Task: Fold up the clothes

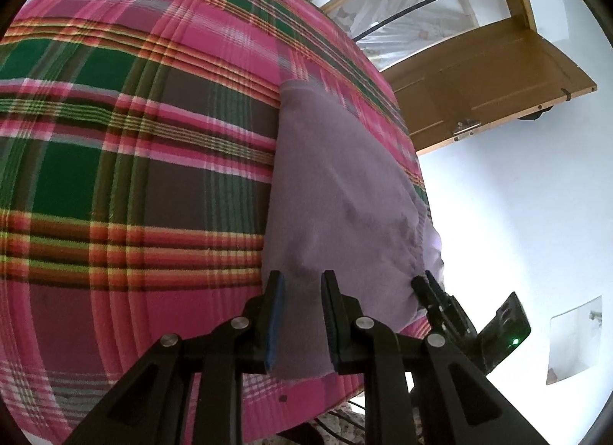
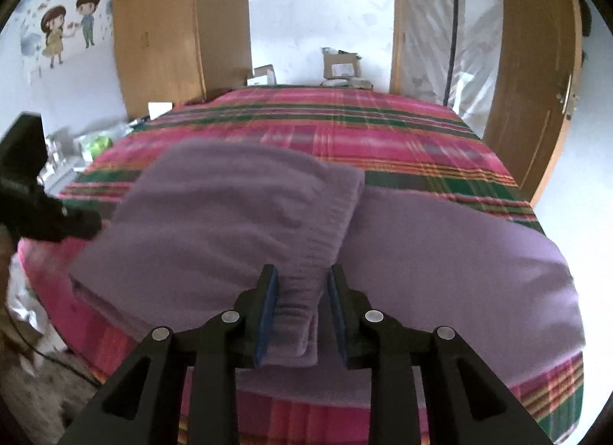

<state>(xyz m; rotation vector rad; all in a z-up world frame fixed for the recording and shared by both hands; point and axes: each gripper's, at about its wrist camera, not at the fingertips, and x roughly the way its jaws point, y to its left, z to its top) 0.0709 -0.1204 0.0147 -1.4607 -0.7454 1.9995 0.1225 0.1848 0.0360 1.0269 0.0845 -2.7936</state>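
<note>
A soft purple fleece garment point(image 2: 237, 211) with a ribbed elastic hem lies partly folded on a bed covered by a pink, green and orange plaid blanket point(image 1: 134, 138), near the bed's near edge. In the right wrist view the right tongs point(image 2: 300, 311) stand spread, a folded strip of the garment's hem lying between the blue pads without being pressed. In the left wrist view the left tongs point(image 1: 302, 314) straddle a corner of the same purple cloth; the fabric fills the gap between the pads, though whether they pinch it I cannot tell. A brown wooden door point(image 1: 479, 92) stands open beyond the bed.
</note>
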